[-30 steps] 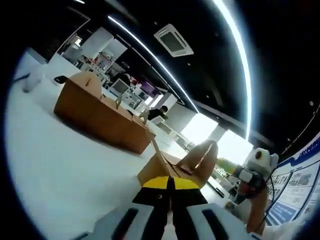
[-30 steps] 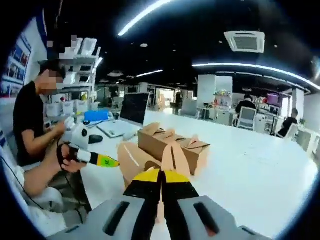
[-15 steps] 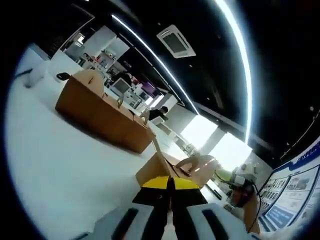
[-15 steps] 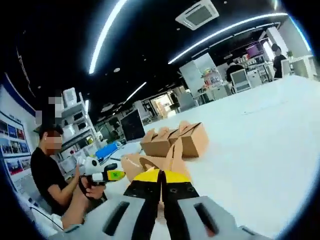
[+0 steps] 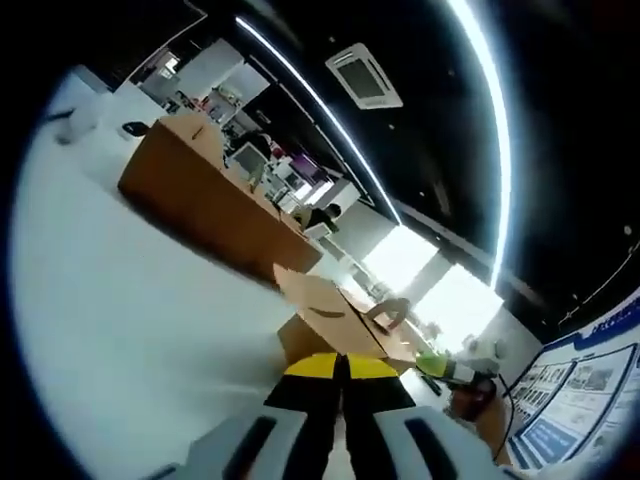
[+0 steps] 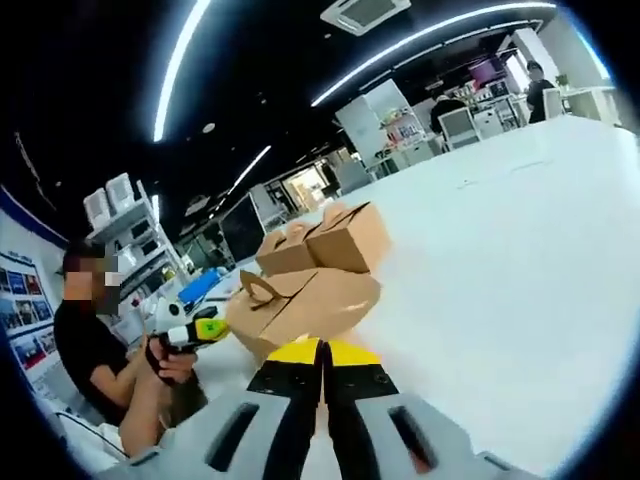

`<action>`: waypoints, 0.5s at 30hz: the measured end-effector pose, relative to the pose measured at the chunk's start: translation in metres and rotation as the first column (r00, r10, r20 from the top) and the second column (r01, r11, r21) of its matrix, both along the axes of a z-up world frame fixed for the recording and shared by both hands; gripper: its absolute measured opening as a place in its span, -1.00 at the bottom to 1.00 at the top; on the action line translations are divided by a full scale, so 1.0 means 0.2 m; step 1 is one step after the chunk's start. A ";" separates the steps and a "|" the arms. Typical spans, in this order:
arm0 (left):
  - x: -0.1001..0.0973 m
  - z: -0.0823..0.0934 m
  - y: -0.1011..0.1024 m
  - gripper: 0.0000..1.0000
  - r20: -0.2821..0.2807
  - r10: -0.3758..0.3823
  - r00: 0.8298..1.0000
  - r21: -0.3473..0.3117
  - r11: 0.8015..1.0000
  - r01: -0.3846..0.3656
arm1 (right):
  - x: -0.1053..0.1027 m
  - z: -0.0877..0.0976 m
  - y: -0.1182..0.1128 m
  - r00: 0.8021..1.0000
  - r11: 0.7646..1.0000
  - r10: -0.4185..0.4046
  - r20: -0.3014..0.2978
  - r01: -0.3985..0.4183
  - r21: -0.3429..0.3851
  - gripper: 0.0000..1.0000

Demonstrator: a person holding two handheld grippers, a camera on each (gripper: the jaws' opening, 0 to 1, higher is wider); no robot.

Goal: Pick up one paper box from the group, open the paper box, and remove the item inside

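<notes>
I see my left gripper (image 5: 340, 362) with its jaws squeezed together on the near edge of a small brown paper box (image 5: 335, 322). My right gripper (image 6: 322, 352) is squeezed onto the same box (image 6: 300, 310) from the other side. The box sits low over the white bench (image 6: 500, 260), and the other brown boxes (image 5: 200, 200) stand farther off. I think it is light and bends easily, so I should pull gently at its curved top flap (image 6: 262, 290).

Brown paper box (image 6: 300, 310); white table (image 6: 500, 260); yellow-tipped fingers (image 6: 297, 352).
</notes>
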State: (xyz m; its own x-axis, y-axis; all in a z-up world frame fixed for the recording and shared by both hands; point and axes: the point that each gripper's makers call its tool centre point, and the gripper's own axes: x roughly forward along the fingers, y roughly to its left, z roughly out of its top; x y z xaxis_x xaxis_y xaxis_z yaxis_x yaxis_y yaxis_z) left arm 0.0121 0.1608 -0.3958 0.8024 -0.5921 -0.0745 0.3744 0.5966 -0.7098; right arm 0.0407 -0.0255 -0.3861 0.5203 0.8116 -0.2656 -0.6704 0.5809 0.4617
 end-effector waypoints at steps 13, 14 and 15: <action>0.02 0.04 0.05 -0.80 0.063 0.040 0.997 -0.053 0.998 -0.037 | 0.03 0.06 -0.02 0.991 1.000 -0.020 0.134 0.020 0.004 -0.84; 0.02 0.06 0.07 -0.72 0.075 0.046 0.996 -0.062 0.997 -0.041 | 0.03 0.10 -0.04 0.982 1.000 -0.031 0.186 0.031 0.007 -0.74; 0.03 0.08 0.08 -0.60 0.089 0.052 0.995 -0.068 0.997 -0.047 | 0.03 0.12 -0.04 0.976 1.000 -0.030 0.214 0.030 0.003 -0.59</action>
